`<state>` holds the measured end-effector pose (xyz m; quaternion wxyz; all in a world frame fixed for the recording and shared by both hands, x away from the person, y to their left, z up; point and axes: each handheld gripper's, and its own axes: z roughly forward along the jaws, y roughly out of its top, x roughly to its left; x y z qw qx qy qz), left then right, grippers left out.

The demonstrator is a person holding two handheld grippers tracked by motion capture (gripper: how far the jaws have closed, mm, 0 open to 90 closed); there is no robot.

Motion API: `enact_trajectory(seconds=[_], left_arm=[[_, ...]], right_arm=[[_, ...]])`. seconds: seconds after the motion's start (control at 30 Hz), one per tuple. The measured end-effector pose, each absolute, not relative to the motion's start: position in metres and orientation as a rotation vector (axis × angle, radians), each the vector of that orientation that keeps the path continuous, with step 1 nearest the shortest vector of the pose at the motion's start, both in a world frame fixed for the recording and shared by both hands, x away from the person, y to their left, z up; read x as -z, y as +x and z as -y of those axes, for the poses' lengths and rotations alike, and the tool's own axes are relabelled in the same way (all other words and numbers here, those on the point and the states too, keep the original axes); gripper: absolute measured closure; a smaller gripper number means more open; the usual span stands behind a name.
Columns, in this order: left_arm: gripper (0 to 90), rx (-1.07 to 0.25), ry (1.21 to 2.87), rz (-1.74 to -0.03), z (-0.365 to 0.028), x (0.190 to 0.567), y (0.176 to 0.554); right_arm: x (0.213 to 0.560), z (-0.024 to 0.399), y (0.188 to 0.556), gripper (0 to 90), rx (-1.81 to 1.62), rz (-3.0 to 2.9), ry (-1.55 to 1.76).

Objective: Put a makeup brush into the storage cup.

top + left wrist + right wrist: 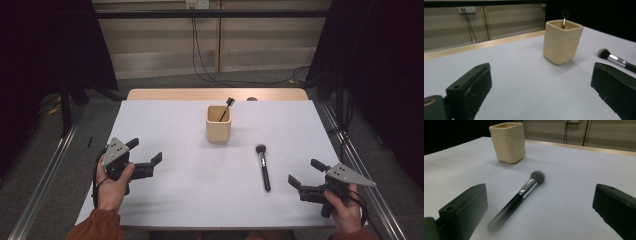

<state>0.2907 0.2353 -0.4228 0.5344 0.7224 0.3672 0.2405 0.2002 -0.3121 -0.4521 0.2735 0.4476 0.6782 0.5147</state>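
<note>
Lying flat near the cream square ceramic cup (pixel 218 124), the black-handled makeup brush (pixel 263 167) awaits the wide-jawed, empty right gripper (pixel 303 177), while the left gripper (pixel 144 151) idles equally wide.

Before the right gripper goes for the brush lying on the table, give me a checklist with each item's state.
1. Right gripper open, jaws wide apart: ok.
2. Makeup brush lies flat on the table, free of other things: ok.
3. Brush lies between the right gripper's jaws in its own view: ok.
4. Cup upright, room left beside the small brush in it: ok.
5. Left gripper open, clear of brush and cup: ok.
6. Height of the jaws above the table: cannot tell.
</note>
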Motion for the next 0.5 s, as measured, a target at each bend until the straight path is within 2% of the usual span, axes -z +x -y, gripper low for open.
enact_trajectory(seconds=[0.5], left_arm=[[2.7, -0.611, 1.685, -0.941, -0.254, 0.427, 0.249]], right_arm=[[0.452, 0.313, 0.202, 0.0, -1.400, -1.806, 1.211]])
